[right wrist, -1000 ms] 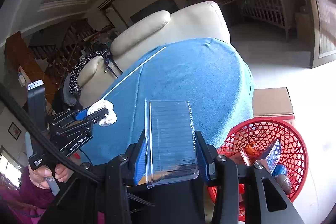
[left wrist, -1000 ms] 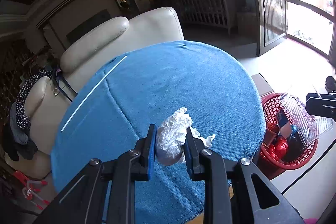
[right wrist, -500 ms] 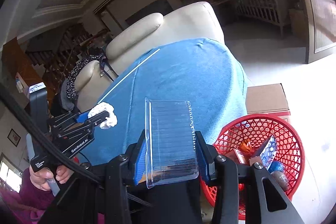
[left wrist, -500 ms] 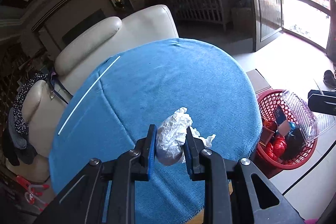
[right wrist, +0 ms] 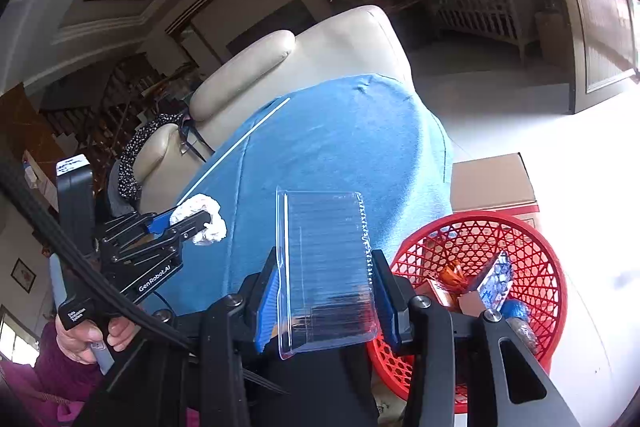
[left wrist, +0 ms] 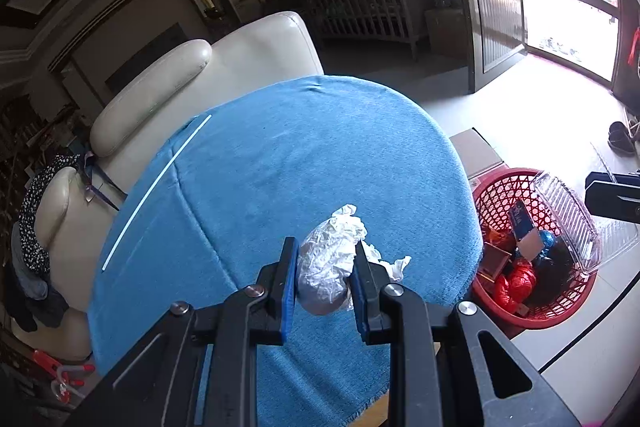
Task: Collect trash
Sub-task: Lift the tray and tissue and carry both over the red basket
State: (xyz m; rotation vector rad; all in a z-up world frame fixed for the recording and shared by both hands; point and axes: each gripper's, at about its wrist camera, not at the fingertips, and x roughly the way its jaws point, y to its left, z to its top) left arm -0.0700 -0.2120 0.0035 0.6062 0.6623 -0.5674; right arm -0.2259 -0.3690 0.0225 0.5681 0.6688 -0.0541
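1. The left hand-held gripper [left wrist: 325,269] is closed to a narrow gap on a crumpled white tissue [left wrist: 330,261]; both blue pads press its sides, and a loose end sticks out past the right finger.
2. It holds the tissue above the blue cloth of the table [left wrist: 288,163], near the edge closest to the camera.
3. The right hand-held gripper [right wrist: 326,293] stands somewhat wider and clamps a clear plastic tray [right wrist: 324,267] by its two long sides; the tray stands up between the fingers.
4. The tray is held off the table's right edge, over the near rim of the red basket [right wrist: 476,259] on the floor, which already holds wrappers and a small carton.
5. A thin white stick [left wrist: 154,193] lies on the cloth along the table's far left edge.
6. A cardboard box [right wrist: 490,179] sits on the floor behind the basket, partly hidden by the table.
7. In the left wrist view only a black piece of the right gripper shows at the frame edge; its jaws are cut off there.
8. The basket's contents are partly screened by the tray and hard to tell apart.
9. A hand [right wrist: 90,337] grips the left gripper's handle, half covered by a black cable.
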